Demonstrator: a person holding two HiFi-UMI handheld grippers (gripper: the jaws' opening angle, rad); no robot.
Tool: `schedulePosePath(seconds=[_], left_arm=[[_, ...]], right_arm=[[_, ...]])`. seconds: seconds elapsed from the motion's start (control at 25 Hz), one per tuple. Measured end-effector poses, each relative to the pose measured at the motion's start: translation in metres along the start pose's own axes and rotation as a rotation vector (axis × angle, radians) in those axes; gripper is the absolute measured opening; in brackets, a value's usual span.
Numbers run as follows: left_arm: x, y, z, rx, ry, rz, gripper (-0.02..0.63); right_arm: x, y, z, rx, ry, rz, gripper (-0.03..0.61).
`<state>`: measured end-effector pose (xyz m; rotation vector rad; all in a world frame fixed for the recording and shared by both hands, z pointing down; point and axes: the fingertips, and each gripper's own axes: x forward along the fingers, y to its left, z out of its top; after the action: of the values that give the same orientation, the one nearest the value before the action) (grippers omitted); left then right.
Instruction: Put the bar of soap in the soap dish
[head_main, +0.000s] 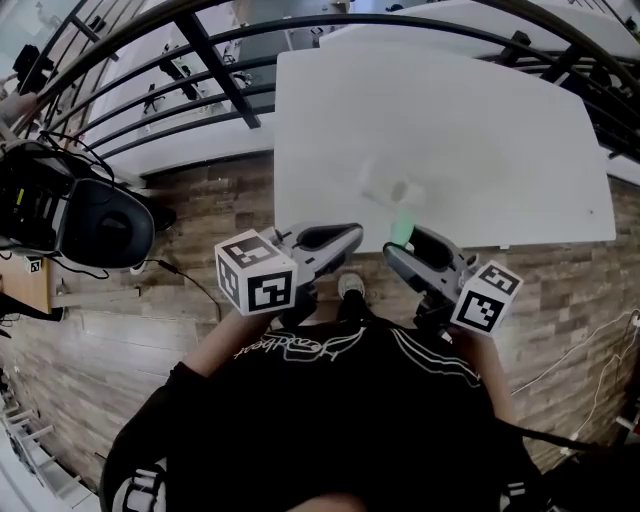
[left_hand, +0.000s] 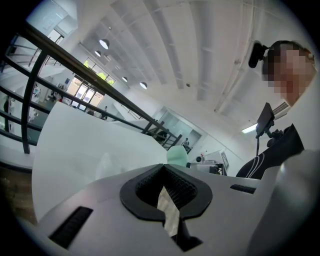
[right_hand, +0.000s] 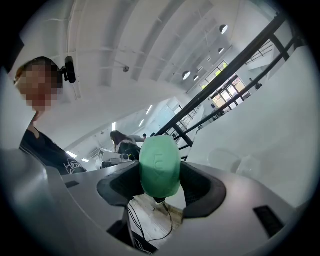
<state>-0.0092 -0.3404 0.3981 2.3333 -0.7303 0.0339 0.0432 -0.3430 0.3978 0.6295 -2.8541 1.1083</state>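
A pale green bar of soap (right_hand: 159, 167) stands on end between the black pads of my right gripper (right_hand: 159, 186), which is shut on it. In the head view the soap (head_main: 402, 227) sits just over the near edge of the white table (head_main: 480, 130). A clear soap dish (head_main: 384, 185) rests on the table a little beyond it; the dish (right_hand: 235, 162) shows faintly to the right in the right gripper view. My left gripper (head_main: 347, 237) is beside the right one at the table edge, shut with nothing in it. From the left gripper (left_hand: 167, 192) the soap (left_hand: 176, 155) peeks over the jaws.
A black metal railing (head_main: 215, 70) runs along the far and left sides of the table. A black bag and gear (head_main: 95, 220) lie on the wood floor (head_main: 120, 340) at the left, with cables (head_main: 190, 280) trailing. The person's dark shirt (head_main: 340, 400) fills the bottom.
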Motion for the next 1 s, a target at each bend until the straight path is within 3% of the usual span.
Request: schedulePosePath(seconds=[0.4, 0.68, 1.0], left_arm=[[0.006, 0.002, -0.009, -0.02, 0.018, -0.008, 0.009], [0.032, 0.039, 0.007, -0.039, 0.034, -0.004, 0.008], [0.037, 0.055, 0.01, -0.055, 0.041, 0.001, 0.009]], right_arm=[[0.001, -0.005, -0.006, 0.014, 0.02, -0.006, 0.218], [0.022, -0.044, 0.012, 0.065, 0.021, 0.007, 0.218], [0.03, -0.063, 0.016, 0.013, 0.042, -0.034, 0.218]])
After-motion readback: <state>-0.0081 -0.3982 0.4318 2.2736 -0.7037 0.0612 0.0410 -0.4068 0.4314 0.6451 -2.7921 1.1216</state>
